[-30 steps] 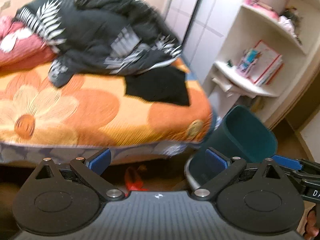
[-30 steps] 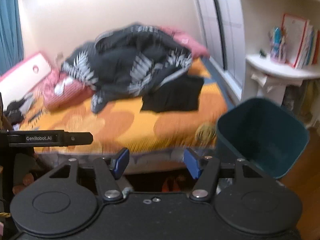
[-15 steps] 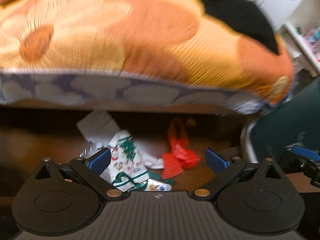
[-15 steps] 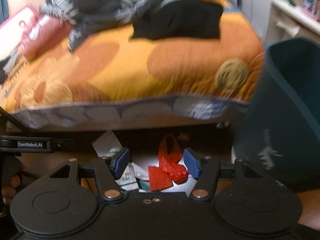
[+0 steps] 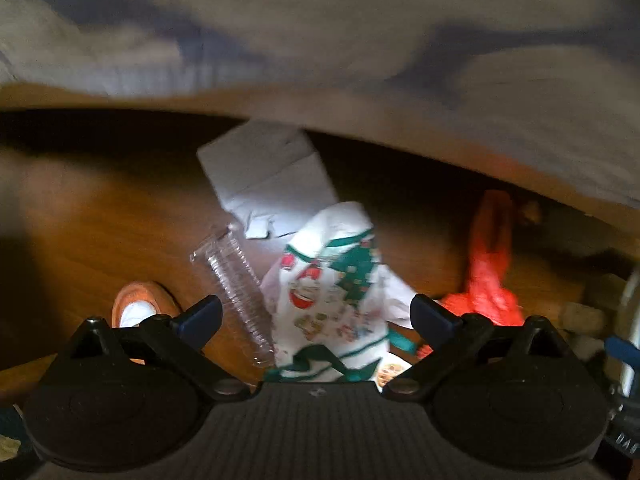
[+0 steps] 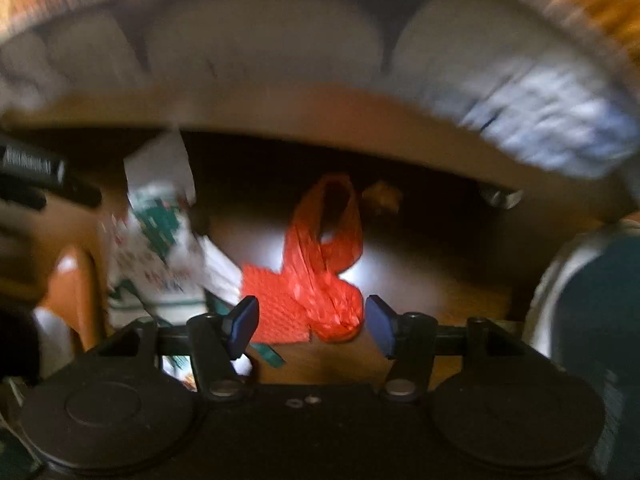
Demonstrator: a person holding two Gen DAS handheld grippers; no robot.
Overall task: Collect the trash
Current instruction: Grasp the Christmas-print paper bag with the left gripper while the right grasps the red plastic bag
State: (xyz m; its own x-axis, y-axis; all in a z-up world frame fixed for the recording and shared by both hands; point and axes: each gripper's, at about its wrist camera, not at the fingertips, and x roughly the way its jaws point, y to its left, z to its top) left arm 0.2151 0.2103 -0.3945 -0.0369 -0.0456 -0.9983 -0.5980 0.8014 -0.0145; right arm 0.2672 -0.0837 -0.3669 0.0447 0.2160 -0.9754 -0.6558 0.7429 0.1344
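Trash lies on the wooden floor under the bed's edge. My left gripper (image 5: 316, 308) hangs open, pointing down over a white paper wrapper with a green and red Christmas print (image 5: 332, 280). A clear plastic cup (image 5: 236, 276) lies just left of it, and a white folded paper (image 5: 268, 168) lies beyond. A red net bag (image 5: 490, 276) lies to the right. In the right wrist view that red net bag (image 6: 320, 272) sits between the blue fingertips of my right gripper (image 6: 312, 320), whose jaws are closing slightly; the pads do not press on it. The Christmas wrapper (image 6: 152, 248) shows at left.
The bed's hanging sheet (image 5: 320, 40) overhangs the trash close above. A teal bin (image 6: 600, 320) stands at the right. An orange and white shoe (image 5: 136, 304) rests on the floor at the left. A small brown scrap (image 6: 382, 196) lies behind the red bag.
Both grippers dropped from bed height to just above the floor and tilted downward. The bed top and shelves left the views; the trash under the bed now fills them.
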